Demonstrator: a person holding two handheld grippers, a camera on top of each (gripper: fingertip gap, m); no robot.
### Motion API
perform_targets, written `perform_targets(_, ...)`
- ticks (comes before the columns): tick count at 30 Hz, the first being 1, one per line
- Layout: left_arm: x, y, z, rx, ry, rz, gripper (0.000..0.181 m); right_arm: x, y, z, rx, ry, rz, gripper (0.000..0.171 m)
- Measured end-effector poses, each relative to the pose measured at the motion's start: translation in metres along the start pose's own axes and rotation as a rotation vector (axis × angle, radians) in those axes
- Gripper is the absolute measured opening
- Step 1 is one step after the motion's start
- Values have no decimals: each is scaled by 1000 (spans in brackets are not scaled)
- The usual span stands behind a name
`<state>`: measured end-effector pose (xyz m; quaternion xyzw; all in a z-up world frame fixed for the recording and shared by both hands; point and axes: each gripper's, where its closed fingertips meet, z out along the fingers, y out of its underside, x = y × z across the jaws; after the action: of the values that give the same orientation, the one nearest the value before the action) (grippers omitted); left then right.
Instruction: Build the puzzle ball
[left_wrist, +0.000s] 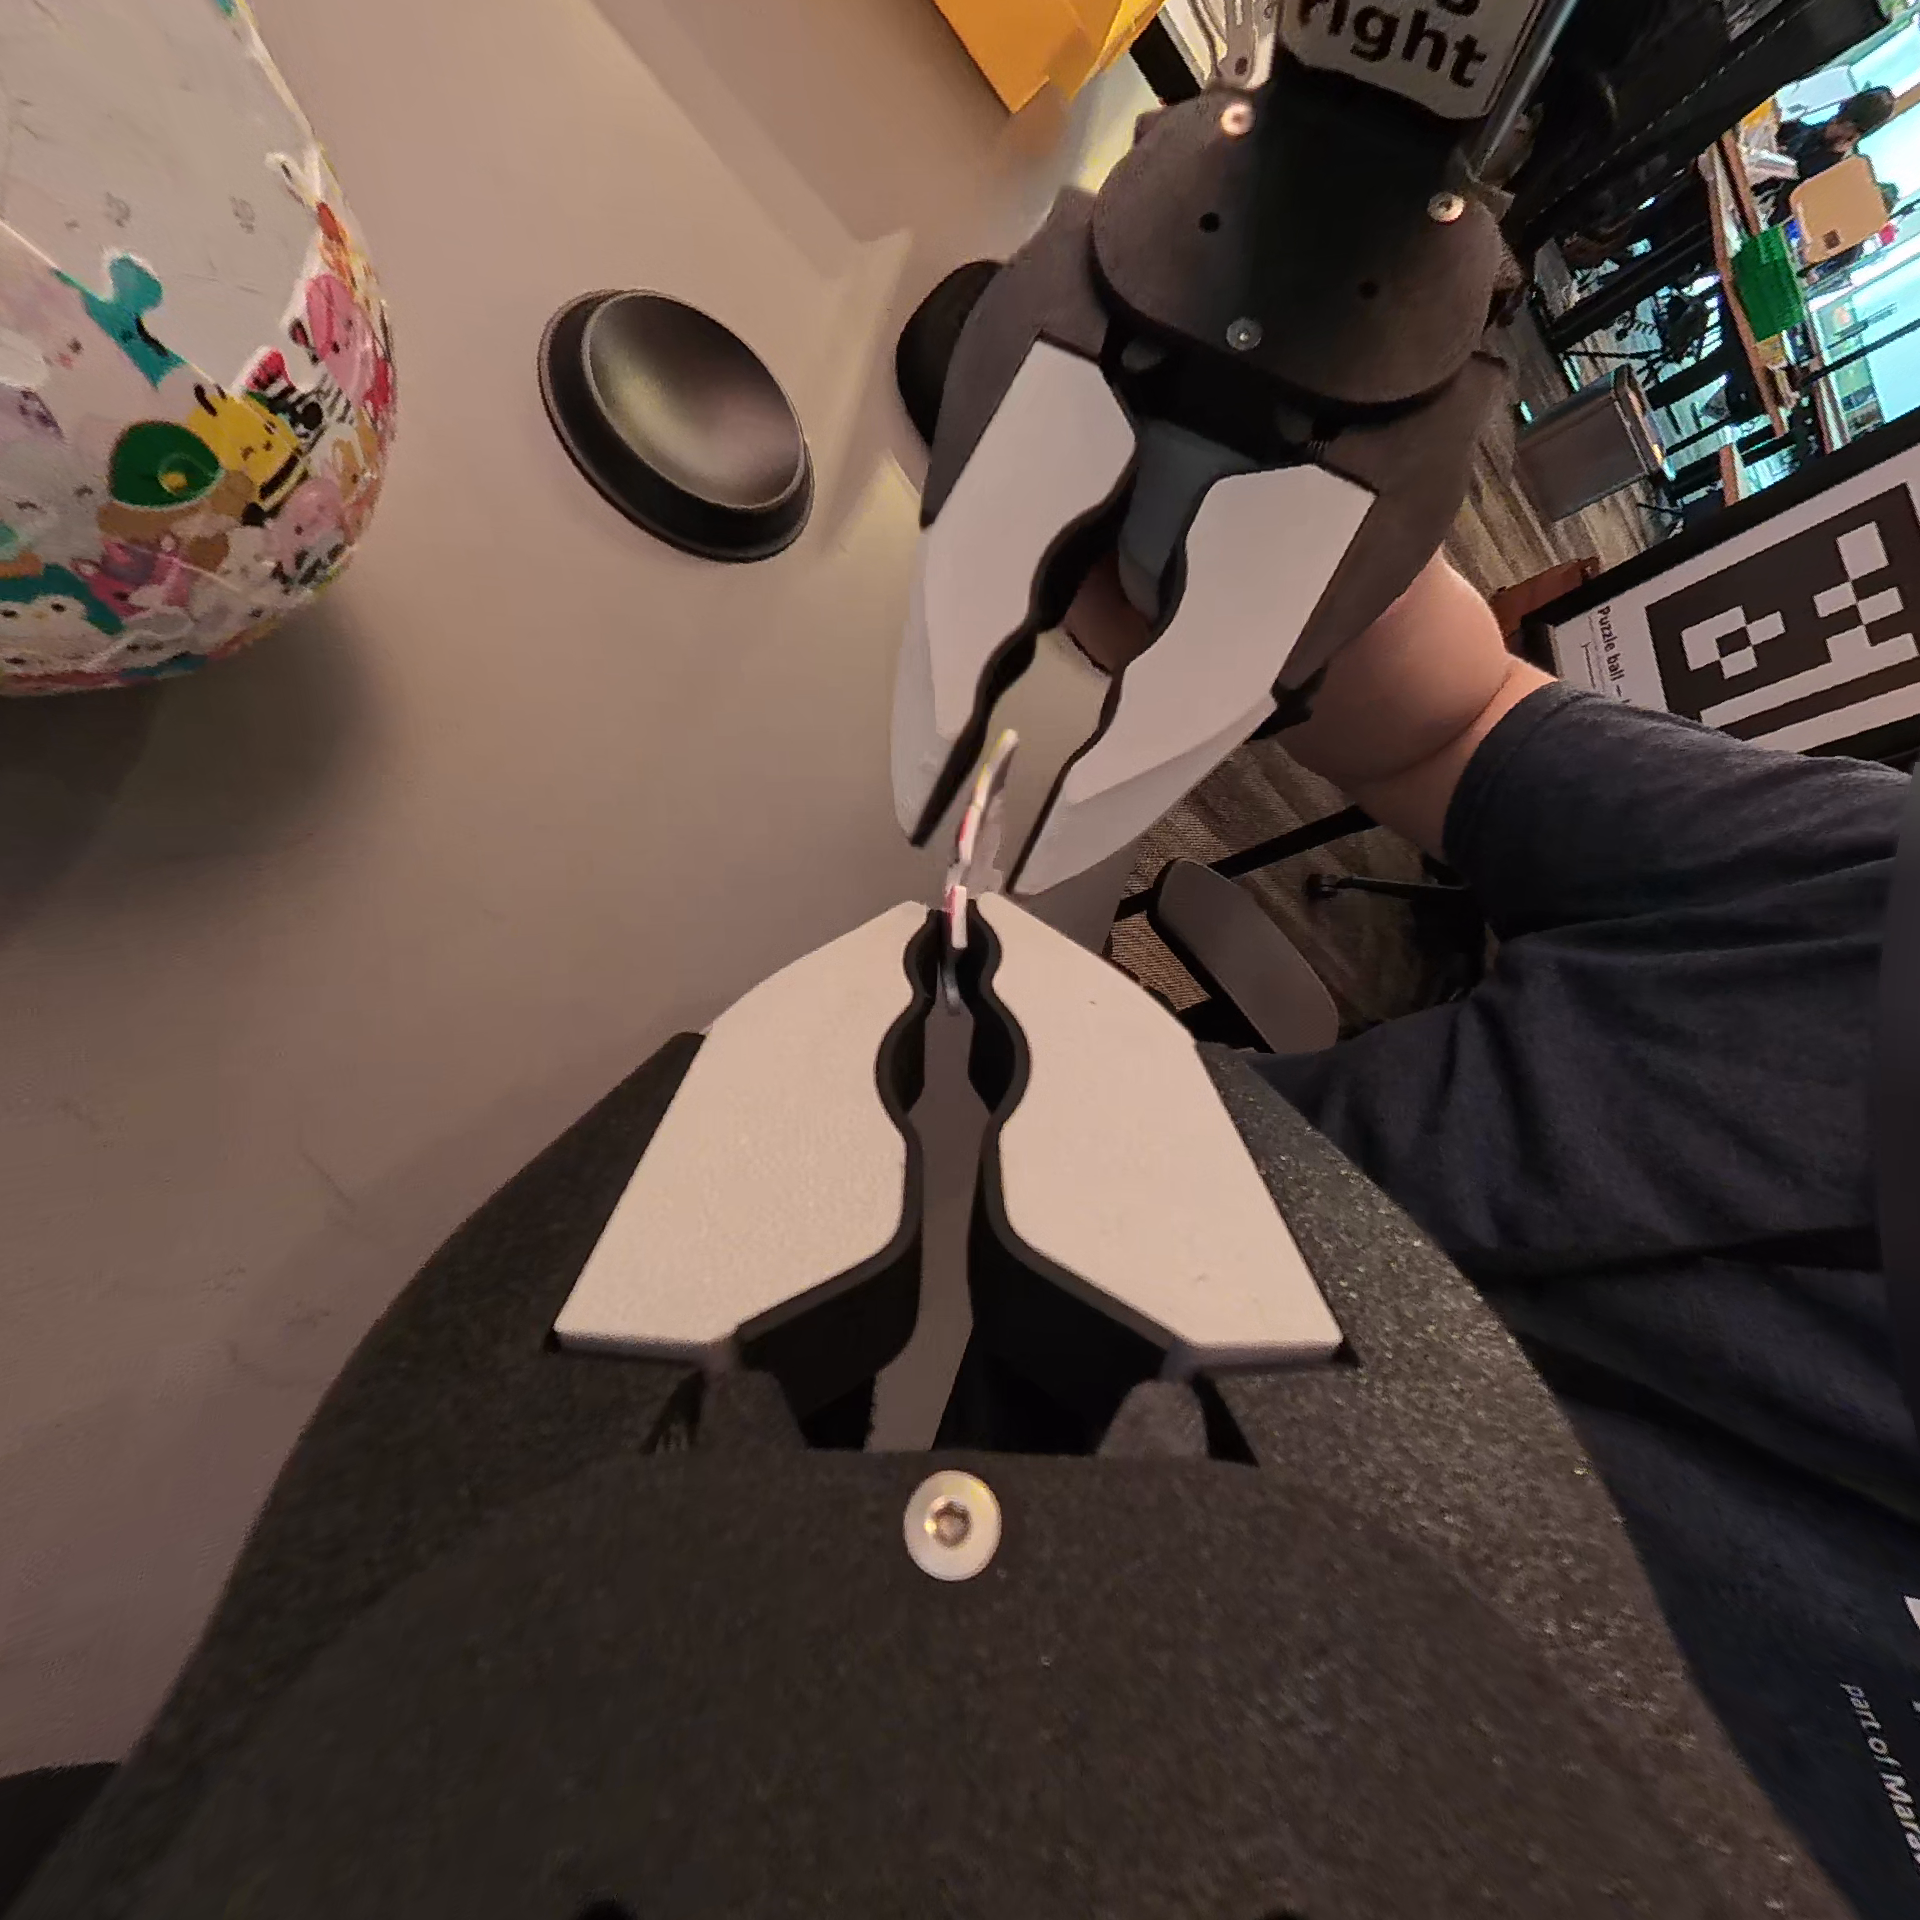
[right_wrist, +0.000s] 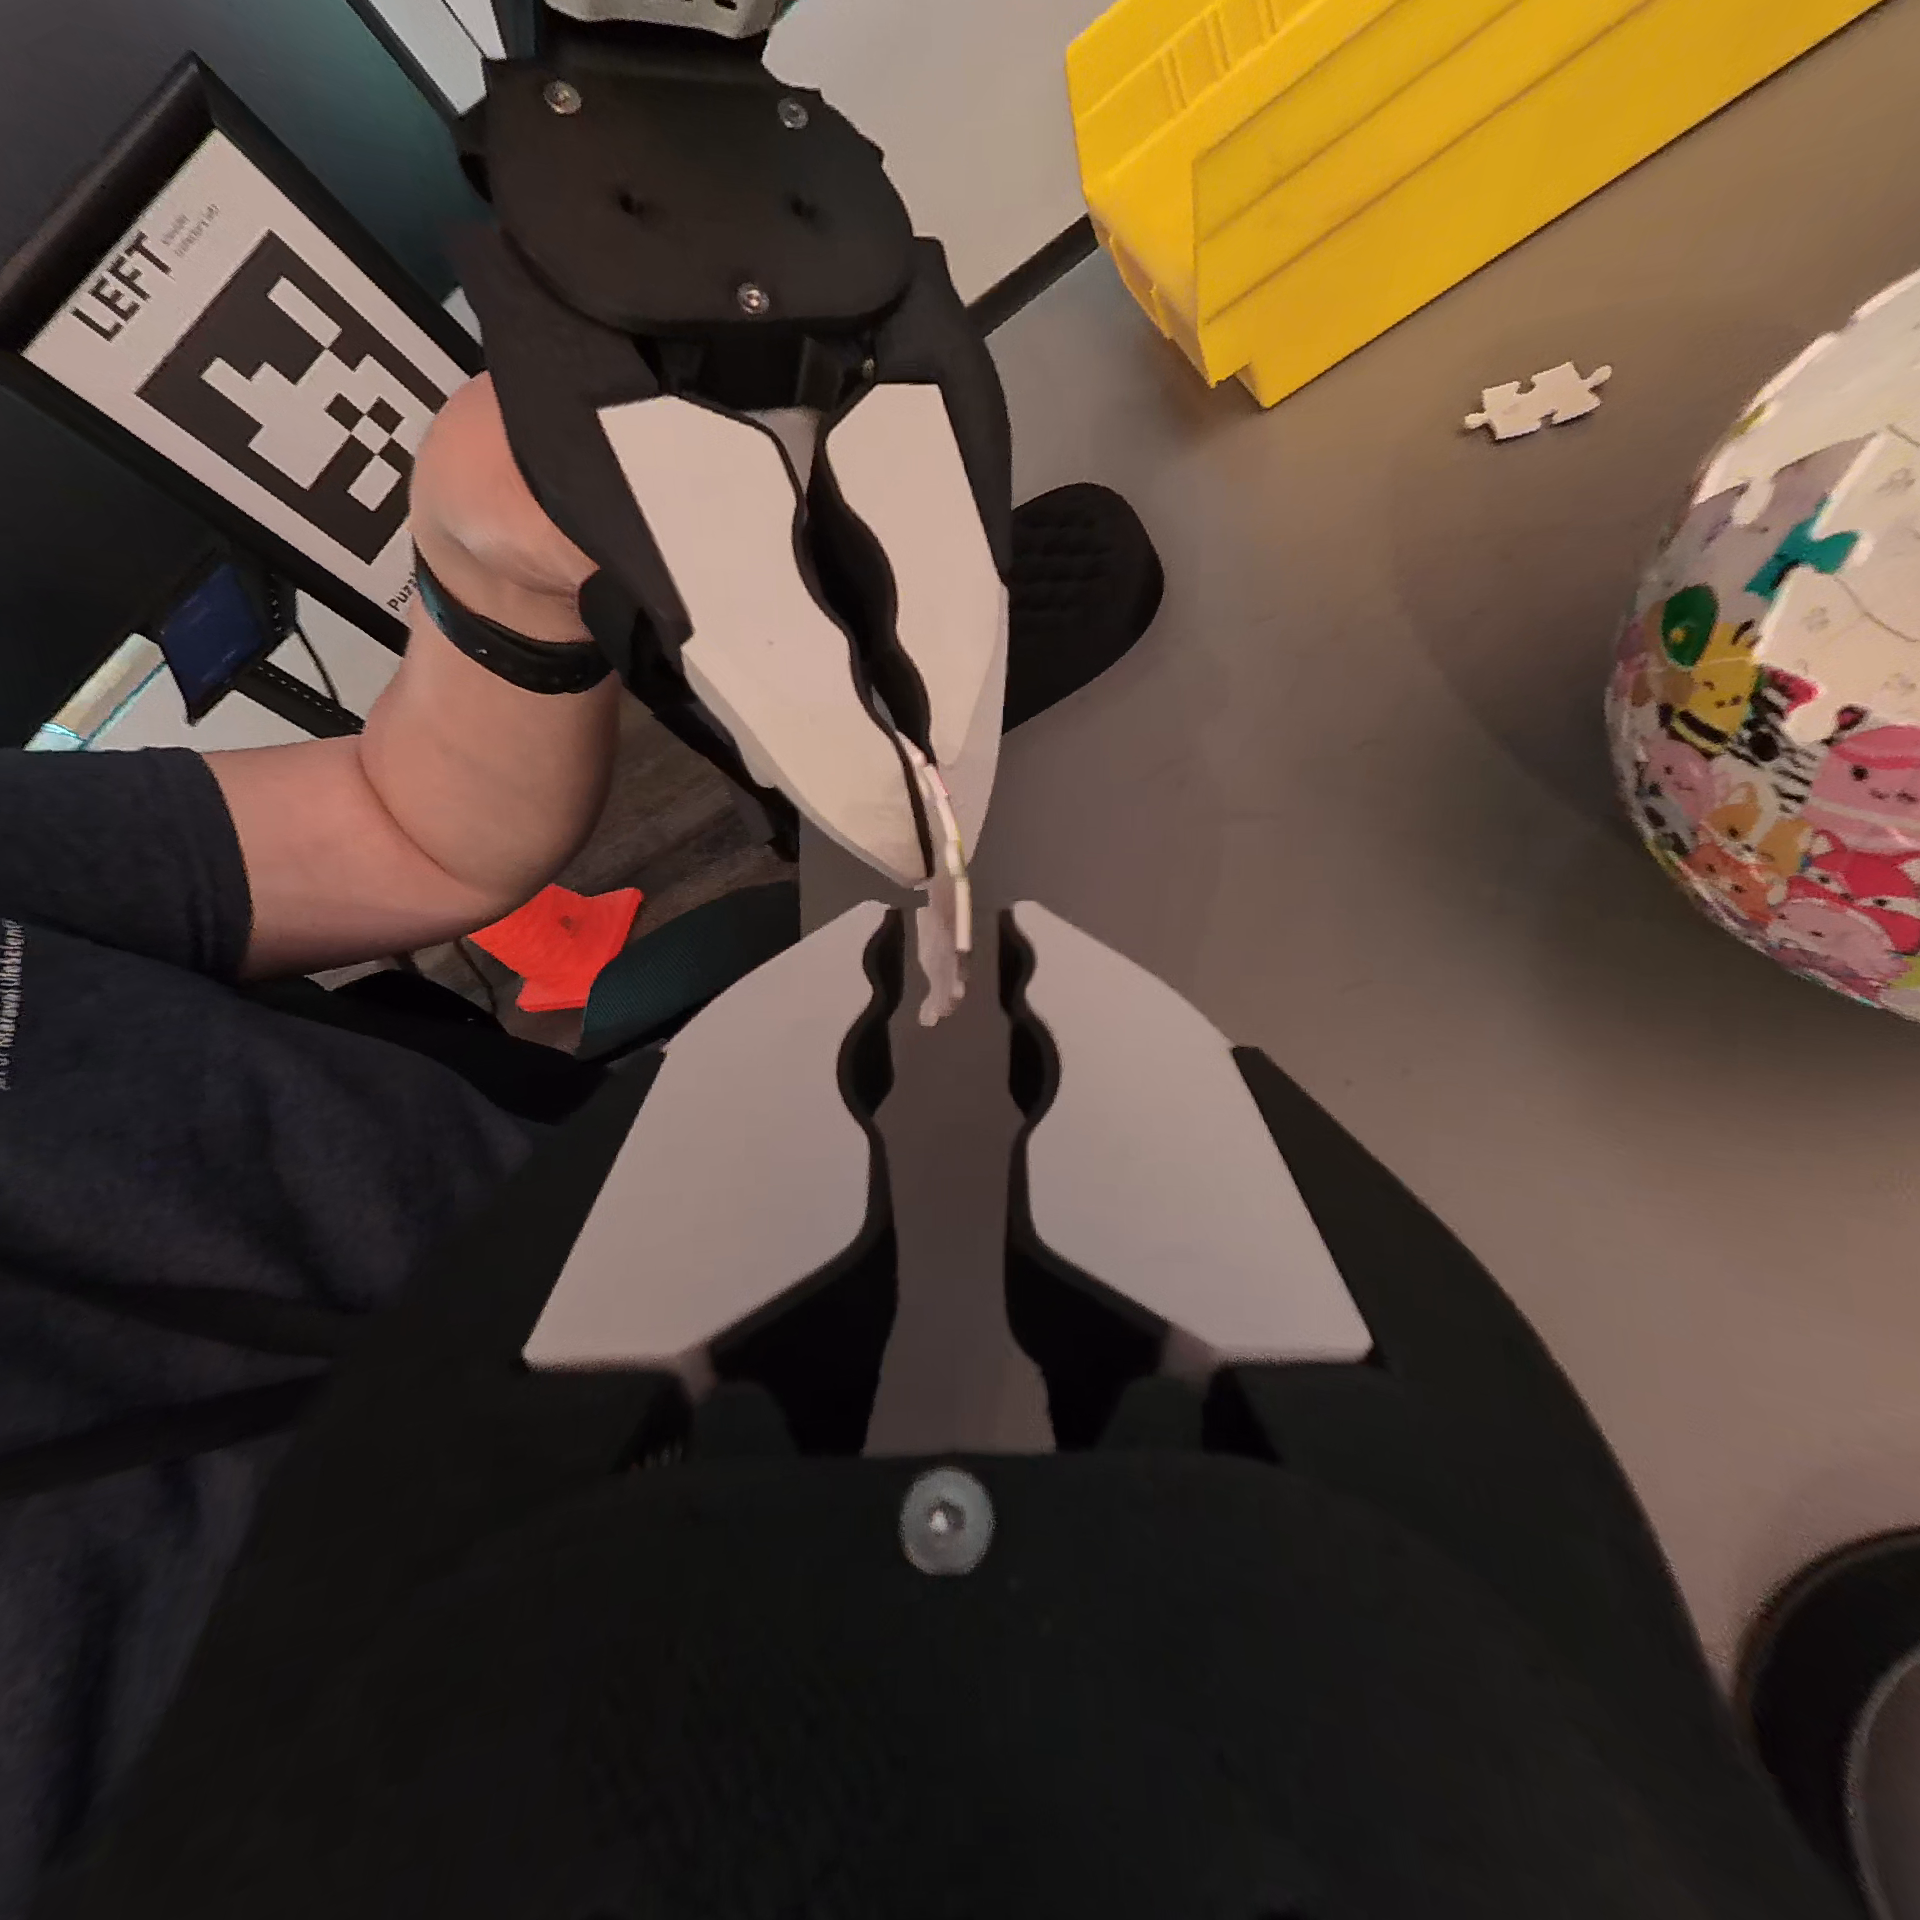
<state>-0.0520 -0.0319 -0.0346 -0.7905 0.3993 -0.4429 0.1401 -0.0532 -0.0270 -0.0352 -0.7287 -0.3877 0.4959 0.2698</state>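
Only right wrist view, loose piece (right_wrist: 1536, 401), yellow bin (right_wrist: 1351, 187)

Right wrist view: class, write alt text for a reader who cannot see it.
The left tool, shut on a puzzle piece, holds it between the tips of the open right tool. To the right, on the grey table, sit the part-built ball, a loose piece and a yellow bin.

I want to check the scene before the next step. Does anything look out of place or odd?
One white jigsaw piece lies alone on the grey table, beside the yellow plastic bin, apart from the colourful, partly built puzzle ball. The ball's top still shows ragged gaps. Nothing looks spilled or broken.
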Motion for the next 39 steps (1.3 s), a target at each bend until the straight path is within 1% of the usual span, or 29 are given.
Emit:
perform_targets(6, -2, 2, 1, -39, -48, 38, 3, 2, -10, -17, -21, 53, -102, 20)
perform_targets(10, -3, -4, -1, -40, -86, 80, 3, 2, -14, -29, -117, 86, -187, 21)
perform_targets(12, -5, -11, -6, -27, -127, 121, 2, 9, -24, -38, -135, 145, -248, 23)
perform_targets(13, -6, -15, -10, -26, -147, 149, 2, 11, -31, -45, -136, 163, -313, 29)
perform_targets(15, -7, -27, -21, -24, -181, 211, 2, 16, -58, -66, -59, 225, -440, 31)
perform_targets(18, -15, -53, -42, -24, -253, 295, 2, 21, -118, -116, 199, 347, -580, 36)
perform_targets(20, -19, -70, -56, -12, -289, 322, 2, 33, -140, -155, 321, 452, -567, 36)
perform_targets(22, -18, -82, -67, 3, -298, 336, 3, 47, -133, -183, 357, 505, -478, 33)
perform_targets(24, -15, -90, -77, 48, -307, 349, 2, 57, -111, -200, 393, 508, -409, 29)
perform_targets(27, -8, -95, -90, 136, -297, 366, 2, 69, -77, -216, 526, 548, -379, 14)
perform_targets(28, -5, -95, -94, 167, -295, 375, 2, 72, -67, -221, 595, 584, -370, 9)
perform_targets(31, 0, -94, -103, 234, -319, 410, 2, 87, -48, -239, 738, 734, -327, 5)
perform_targets(33, 3, -94, -107, 271, -336, 431, 2, 88, -51, -248, 806, 786, -352, 7)
perform_targets(34, 4, -94, -108, 282, -337, 433, 2, 85, -56, -251, 839, 788, -377, 8)
perform_targets(36, 7, -93, -109, 291, -318, 425, 2, 79, -66, -248, 850, 752, -443, 8)
perform_targets(37, 9, -93, -109, 292, -311, 418, 2, 75, -71, -243, 857, 713, -464, 11)
perform_targets(38, 9, -93, -109, 294, -307, 415, 2, 63, -75, -232, 855, 601, -527, 21)
perform_targets(39, 10, -93, -110, 289, -305, 417, 2, 57, -80, -225, 873, 510, -523, 21)
